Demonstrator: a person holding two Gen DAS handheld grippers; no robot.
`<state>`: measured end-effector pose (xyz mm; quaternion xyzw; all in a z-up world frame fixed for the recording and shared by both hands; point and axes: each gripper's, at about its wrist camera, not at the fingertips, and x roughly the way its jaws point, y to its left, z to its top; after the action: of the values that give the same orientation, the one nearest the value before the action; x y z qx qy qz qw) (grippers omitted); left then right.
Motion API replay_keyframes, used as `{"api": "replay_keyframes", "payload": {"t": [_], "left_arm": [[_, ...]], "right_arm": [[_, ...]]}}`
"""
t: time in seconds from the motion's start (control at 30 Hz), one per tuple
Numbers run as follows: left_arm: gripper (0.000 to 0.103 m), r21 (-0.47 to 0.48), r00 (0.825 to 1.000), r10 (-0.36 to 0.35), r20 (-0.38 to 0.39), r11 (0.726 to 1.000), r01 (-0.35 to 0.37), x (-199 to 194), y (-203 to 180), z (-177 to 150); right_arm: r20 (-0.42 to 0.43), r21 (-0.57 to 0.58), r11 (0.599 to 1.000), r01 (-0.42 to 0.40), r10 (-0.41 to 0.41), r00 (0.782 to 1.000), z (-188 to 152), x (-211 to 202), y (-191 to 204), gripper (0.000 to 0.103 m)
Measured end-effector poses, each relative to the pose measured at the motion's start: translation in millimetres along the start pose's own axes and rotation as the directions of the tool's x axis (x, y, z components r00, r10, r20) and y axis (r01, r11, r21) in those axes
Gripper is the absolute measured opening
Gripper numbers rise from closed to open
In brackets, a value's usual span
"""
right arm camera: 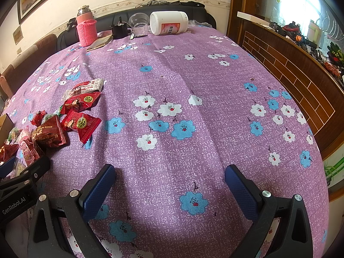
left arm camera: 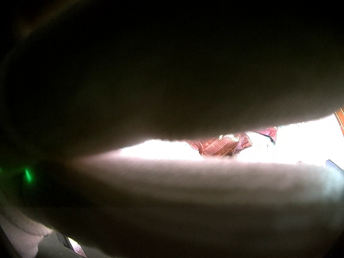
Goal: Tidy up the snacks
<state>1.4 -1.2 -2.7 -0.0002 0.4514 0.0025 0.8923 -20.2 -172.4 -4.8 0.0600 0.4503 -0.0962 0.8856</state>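
Note:
A heap of snack packets [right arm camera: 49, 129] lies at the left of the purple flowered tablecloth [right arm camera: 172, 81], most of them in red wrappers. My right gripper [right arm camera: 171, 191] hovers low over bare cloth to the right of the heap, open, with nothing between its blue pads [right arm camera: 101, 191]. My left gripper [right arm camera: 23, 167] enters from the left edge with its tips at the near end of the heap. Something dark and blurred lies against the left wrist lens and blocks nearly all of that view. A narrow gap shows only a red patterned packet [left arm camera: 221, 147], so its jaws cannot be judged.
At the far edge stand a white jar on its side [right arm camera: 168, 22], a clear plastic cup [right arm camera: 139, 23], a pink knitted holder [right arm camera: 86, 32] and a small black object [right arm camera: 119, 30]. A wooden counter [right arm camera: 290, 68] runs along the right. A cardboard box [right arm camera: 4, 124] touches the left edge.

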Motion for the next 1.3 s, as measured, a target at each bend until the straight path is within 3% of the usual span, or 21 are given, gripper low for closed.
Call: {"api": "replay_keyframes", "payload": {"t": [1.3], "left_arm": [[0.103, 0.002, 1.0, 0.001, 0.001, 1.0, -0.001, 2.1, 2.2, 0.9]], "right_arm": [[0.0, 0.0, 1.0, 0.0, 0.0, 1.0, -0.4, 0.4, 0.0, 0.102]]}}
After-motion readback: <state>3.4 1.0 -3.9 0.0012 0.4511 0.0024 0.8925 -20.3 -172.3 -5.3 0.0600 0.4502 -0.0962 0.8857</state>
